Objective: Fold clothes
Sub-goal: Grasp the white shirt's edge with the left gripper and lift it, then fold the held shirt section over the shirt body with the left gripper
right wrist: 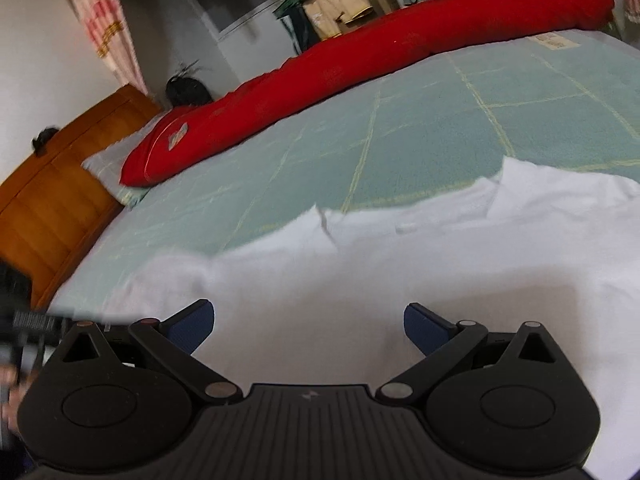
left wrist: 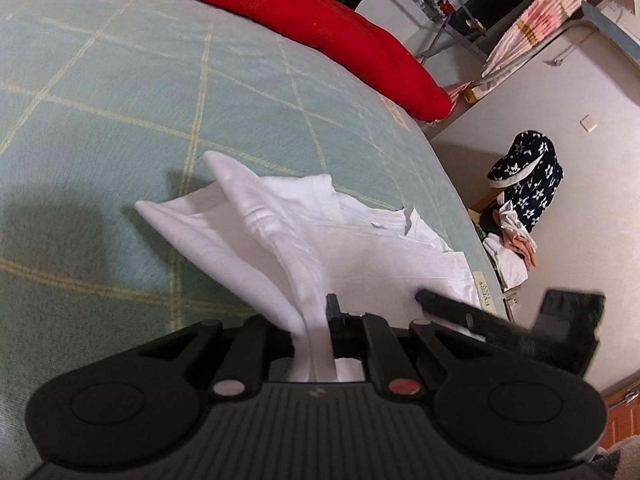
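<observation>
White shirt [left wrist: 360,248]: spread on bed [left wrist: 120,120], one edge pinched between closed left gripper [left wrist: 316,332] jaws and lifted for folding over. Right gripper [right wrist: 308,324]: jaws wide apart, empty, poised above shirt body, probably for next grab.

Left gripper [left wrist: 316,332] body: matte black plastic, ribbed centre panel with a small pale logo, two round hubs with recessed discs.
Left linkage pins: one silver, one red (others pale grey).
Right gripper [right wrist: 309,326] body: same black ribbed housing, twin round hubs, triangular cut-outs in the outer links.
Right finger pads [right wrist: 192,326]: dark blue, finely textured.
Right pivot pins: silver and copper-toned.
Skin: blurred pale patch at lower left edge of the right wrist view.
</observation>
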`<state>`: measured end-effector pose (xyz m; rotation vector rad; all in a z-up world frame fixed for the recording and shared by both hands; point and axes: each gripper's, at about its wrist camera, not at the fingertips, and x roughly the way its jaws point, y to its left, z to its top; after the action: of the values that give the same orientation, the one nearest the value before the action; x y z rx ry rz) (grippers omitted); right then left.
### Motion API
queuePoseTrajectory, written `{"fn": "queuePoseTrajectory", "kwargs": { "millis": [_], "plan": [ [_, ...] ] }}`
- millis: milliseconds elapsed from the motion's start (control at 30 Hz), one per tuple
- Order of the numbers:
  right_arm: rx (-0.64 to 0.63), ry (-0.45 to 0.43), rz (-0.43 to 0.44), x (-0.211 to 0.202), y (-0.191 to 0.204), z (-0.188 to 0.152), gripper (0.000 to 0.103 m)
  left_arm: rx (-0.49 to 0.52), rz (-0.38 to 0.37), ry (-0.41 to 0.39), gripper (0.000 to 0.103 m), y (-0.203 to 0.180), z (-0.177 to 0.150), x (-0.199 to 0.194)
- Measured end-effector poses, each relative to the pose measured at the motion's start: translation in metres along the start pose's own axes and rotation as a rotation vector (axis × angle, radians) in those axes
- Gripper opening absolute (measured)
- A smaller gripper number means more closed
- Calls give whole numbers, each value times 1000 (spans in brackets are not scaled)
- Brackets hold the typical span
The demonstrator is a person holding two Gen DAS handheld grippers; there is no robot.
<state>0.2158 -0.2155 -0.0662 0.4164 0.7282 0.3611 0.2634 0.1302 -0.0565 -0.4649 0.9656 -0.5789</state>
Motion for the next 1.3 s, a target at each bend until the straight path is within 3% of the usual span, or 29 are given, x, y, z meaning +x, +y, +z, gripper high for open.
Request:
{"fn": "queuePoseTrajectory", "kwargs": {
  "millis": [333, 900, 1300],
  "plan": [
    [-176, 53, -18, -78, -4, -53, 103, 66, 7, 21, 6, -55, 17, -3],
    [-199, -7, -23, -145, -26, -98, 103, 159, -2, 78, 7, -159, 31, 24],
    [-173, -67, -58, -183, -41, -103, 103, 208, -47, 158, 7, -224, 32, 87]
  ]
}}
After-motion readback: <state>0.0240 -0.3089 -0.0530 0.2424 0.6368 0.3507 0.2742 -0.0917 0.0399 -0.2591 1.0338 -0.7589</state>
